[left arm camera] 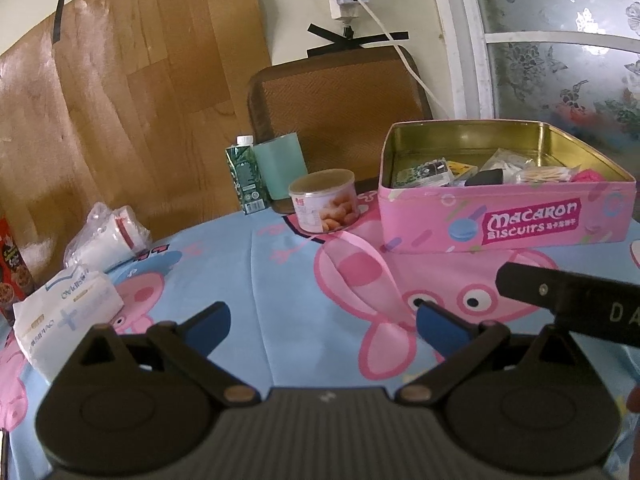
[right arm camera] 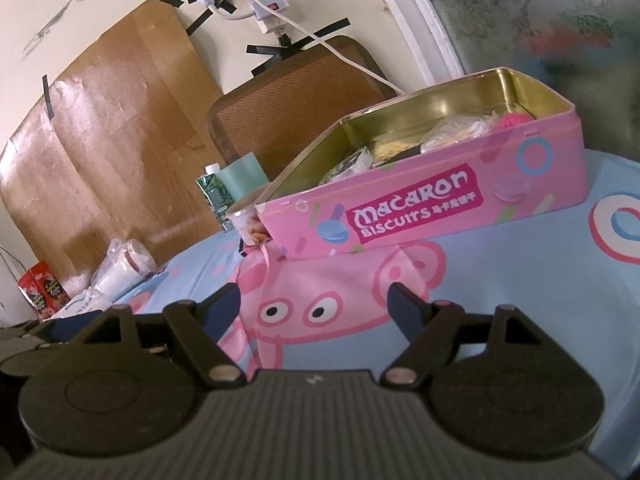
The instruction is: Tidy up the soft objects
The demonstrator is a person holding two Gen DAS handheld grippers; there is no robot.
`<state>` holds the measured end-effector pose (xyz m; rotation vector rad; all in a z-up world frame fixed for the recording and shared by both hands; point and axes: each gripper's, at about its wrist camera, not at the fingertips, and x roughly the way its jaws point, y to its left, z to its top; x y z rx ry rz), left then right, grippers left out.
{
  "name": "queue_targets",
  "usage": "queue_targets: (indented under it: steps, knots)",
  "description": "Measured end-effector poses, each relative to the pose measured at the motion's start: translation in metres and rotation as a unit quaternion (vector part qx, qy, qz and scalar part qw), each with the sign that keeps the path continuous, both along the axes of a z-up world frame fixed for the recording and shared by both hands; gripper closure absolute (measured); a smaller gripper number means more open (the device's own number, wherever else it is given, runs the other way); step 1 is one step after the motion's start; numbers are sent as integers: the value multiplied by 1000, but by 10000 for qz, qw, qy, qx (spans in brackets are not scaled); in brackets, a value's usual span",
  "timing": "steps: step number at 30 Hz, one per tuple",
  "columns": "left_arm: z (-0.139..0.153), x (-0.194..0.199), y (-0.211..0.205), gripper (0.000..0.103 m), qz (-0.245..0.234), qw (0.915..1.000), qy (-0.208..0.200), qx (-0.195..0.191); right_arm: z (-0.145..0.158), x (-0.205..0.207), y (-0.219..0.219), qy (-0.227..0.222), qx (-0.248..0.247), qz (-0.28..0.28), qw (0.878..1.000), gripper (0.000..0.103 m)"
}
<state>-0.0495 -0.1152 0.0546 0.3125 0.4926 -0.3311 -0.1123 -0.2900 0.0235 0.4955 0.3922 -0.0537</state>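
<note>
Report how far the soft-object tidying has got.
Done: the pink tin already holds several small packets. In hand: nothing; left gripper and right gripper both have open, empty jaws. Left: the tissue pack and the bagged white roll lie on the table.

A green carton (left arm camera: 247, 178) with a white cap stands at the far edge of the counter (left arm camera: 280, 280), which wears a blue cloth printed with pink pigs. A pale green cup (left arm camera: 281, 170) stands just beside the carton, touching or nearly so. In front of the cup sits a round can (left arm camera: 325, 201) with a snack picture on its side. A red snack box (right arm camera: 40, 294) stands at the far left. Behind the counter a brown woven chair back (left arm camera: 340, 96) rises, next to a wood-grain board (left arm camera: 120, 92) taped to the wall. A white power strip (right arm camera: 266, 0) hangs above, its cable (left arm camera: 404, 52) trailing down.
</note>
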Motion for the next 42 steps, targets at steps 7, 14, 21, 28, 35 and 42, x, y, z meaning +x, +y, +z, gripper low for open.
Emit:
queue_targets:
  steps: [7,14,21,28,35,42]
  knots:
    - [2,-2,0,0,-38,10000,-13,-36,1,0,1,-16,-13,-6,10000,20]
    - [2,-2,1,0,-14,10000,-8,-14,2,-1,3,-12,-30,13,10000,20]
    - [2,-2,3,0,8,10000,-5,-44,2,-2,4,-11,-46,27,10000,20]
    - [2,-2,3,0,17,10000,4,-53,2,-2,5,-15,-53,26,10000,20]
    - [1,-1,3,0,91,10000,30,-18,2,-2,5,-20,-54,6,10000,20]
    - [0,-2,3,0,131,9999,27,20,2,-3,6,-12,-58,-28,10000,19]
